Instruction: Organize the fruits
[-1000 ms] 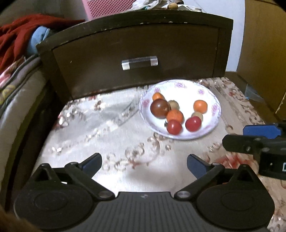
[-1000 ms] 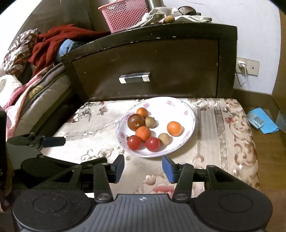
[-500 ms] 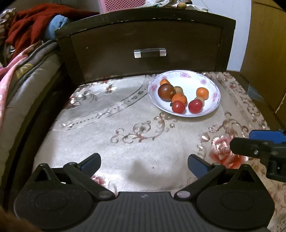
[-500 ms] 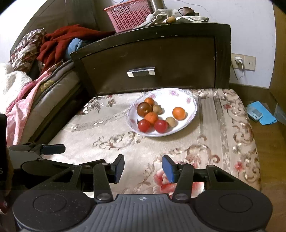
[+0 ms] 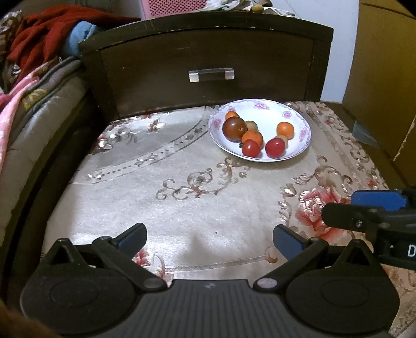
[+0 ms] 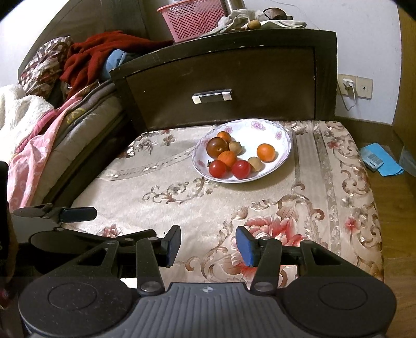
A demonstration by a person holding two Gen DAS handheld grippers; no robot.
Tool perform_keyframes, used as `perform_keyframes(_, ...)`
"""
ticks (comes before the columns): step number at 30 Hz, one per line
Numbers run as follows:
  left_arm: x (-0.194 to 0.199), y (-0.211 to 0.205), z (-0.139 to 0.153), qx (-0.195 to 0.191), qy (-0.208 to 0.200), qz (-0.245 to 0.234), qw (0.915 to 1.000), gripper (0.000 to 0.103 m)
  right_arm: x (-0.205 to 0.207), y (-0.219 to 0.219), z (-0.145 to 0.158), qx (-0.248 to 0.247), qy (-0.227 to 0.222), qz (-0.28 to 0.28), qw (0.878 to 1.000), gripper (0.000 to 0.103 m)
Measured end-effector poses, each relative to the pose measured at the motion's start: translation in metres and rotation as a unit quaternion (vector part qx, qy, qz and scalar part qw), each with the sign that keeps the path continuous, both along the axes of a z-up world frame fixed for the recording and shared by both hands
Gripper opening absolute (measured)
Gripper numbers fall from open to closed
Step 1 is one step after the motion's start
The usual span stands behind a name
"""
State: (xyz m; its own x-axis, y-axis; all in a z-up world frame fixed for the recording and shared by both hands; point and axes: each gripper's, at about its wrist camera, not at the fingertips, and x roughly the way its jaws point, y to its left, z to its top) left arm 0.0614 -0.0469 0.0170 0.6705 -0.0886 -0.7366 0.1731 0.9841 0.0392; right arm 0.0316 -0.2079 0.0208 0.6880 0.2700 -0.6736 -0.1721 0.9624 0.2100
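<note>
A round white floral-rimmed porcelain plate (image 6: 282,156) sits on a beige flower-patterned cloth-covered seat (image 6: 197,205), toward its back, just before a dark wooden drawer front with a clear handle (image 6: 221,80). In the plate lie small round red, orange and brown fruits (image 6: 228,157), clustered on its left half. A pink perforated plastic basket (image 6: 192,19) stands on top of the drawer unit. Left of the seat lies a bed with a crumpled red cloth (image 6: 88,59).
</note>
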Motion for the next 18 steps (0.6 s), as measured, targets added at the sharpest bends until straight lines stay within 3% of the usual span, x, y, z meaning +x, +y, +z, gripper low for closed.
perform_keyframes(7, -0.0016, 0.0022, 0.0015, 0.002, -0.005, 0.008, 1.0000, 0.103, 0.0006, -0.0012, -0.0021, 0.002, 0.003, -0.002, 1.000, 0.043)
perform_keyframes(18, 0.0005, 0.0071, -0.0030, -0.025, 0.027, 0.008, 0.9993, 0.103, 0.0006, 0.0003, -0.0028, 0.003, 0.002, 0.000, 1.000, 0.043)
